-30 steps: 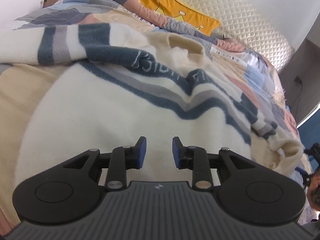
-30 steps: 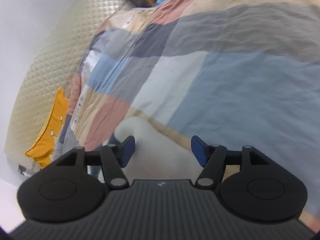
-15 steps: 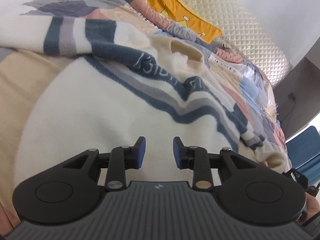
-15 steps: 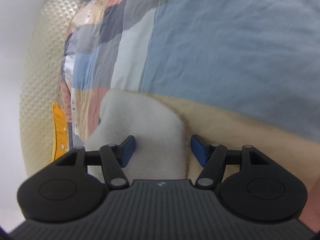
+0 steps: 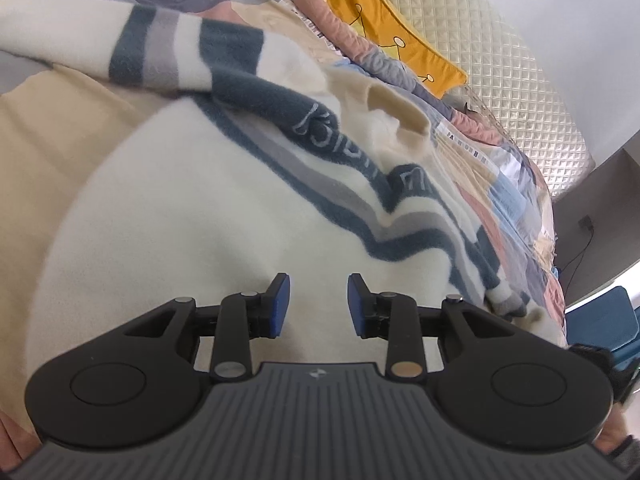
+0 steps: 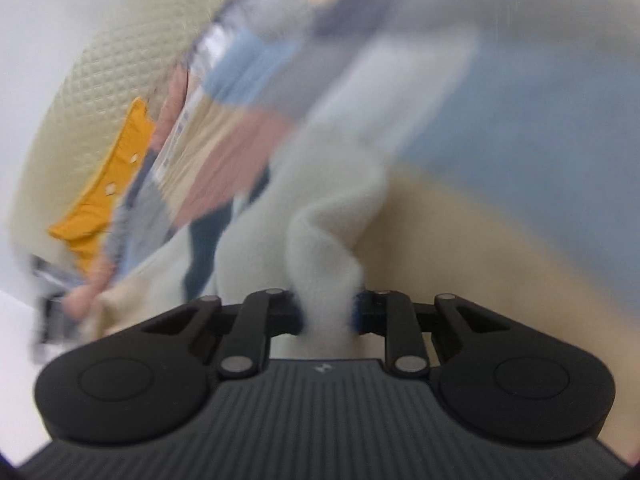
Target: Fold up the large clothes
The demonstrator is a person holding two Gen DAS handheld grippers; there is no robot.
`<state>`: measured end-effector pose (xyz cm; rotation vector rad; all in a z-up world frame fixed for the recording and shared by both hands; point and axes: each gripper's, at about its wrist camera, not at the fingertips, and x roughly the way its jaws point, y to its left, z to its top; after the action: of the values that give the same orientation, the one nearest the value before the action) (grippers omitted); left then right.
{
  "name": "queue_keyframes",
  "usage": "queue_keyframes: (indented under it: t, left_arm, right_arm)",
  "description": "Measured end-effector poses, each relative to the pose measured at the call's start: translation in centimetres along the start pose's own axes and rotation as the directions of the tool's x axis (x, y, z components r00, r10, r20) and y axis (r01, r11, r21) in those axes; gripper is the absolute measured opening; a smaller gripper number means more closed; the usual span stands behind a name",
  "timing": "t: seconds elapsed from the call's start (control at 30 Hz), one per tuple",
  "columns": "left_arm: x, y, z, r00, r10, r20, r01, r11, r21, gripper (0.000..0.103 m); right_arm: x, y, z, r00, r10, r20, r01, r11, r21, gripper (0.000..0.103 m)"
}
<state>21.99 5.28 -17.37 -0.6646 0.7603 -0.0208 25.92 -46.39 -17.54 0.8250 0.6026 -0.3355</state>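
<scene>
A home bedroom is shown. A bed is covered by a patchwork quilt [image 5: 516, 200] in blue, pink, beige and grey blocks, with a cream quilted headboard [image 5: 500, 72] set against a plain white wall at the far side and a yellow pillow [image 5: 384, 28] propped in front of it. A cream sweater [image 5: 208, 216] with dark blue and grey stripes is spread on the bed, and a blue chair [image 5: 616, 312] is seen at the right edge.

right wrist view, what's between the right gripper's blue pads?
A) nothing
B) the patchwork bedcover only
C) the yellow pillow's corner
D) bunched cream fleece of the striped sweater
D: in the right wrist view the right gripper is closing, and a bunched fold of the cream fleece sweater with navy and grey stripes rises from between its pads.
</scene>
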Motion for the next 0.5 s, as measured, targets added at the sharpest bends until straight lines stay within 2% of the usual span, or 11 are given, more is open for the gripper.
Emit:
queue_keyframes:
  t: [0.07,0.13,0.2,0.3,0.33,0.43,0.5]
  left_arm:
    - [0.1,0.1,-0.2,1.000,-0.006,-0.008,0.006,1.000,-0.004,0.036]
    - [0.1,0.0,-0.3,1.000,-0.009,-0.016,0.009,1.000,0.010,0.036]
    - [0.2,-0.1,-0.3,1.000,-0.006,-0.021,0.007,1.000,0.019,0.036]
    - [0.4,-0.1,-0.3,1.000,-0.012,-0.025,0.012,1.000,0.019,0.036]
    - [0.4,-0.1,-0.3,1.000,-0.012,-0.024,0.012,1.000,0.023,0.036]
    - [0.7,-0.1,-0.4,1.000,-0.005,-0.029,0.006,1.000,0.027,0.036]
    - [0.9,-0.2,-0.4,1.000,0.001,-0.030,0.000,0.999,0.035,0.036]
  right_arm:
    - [-1.3,1.0,1.4,0.993,-0.070,0.096,0.081,0.990,-0.114,0.021]
    - [-1.6,2.1,2.9,0.968,-0.175,0.180,0.214,0.949,-0.230,0.021]
    - [-1.9,2.6,5.0,0.931,-0.253,0.264,0.319,0.914,-0.249,0.021]
    - [-1.8,3.2,7.5,0.848,-0.352,0.397,0.482,0.822,-0.302,0.021]
    - [-1.3,3.3,8.1,0.831,-0.359,0.425,0.512,0.792,-0.333,0.021]
    - [0.7,1.8,8.7,0.823,-0.379,0.423,0.543,0.743,-0.392,0.021]
    - [2.7,0.6,8.8,0.831,-0.403,0.383,0.540,0.747,-0.387,0.021]
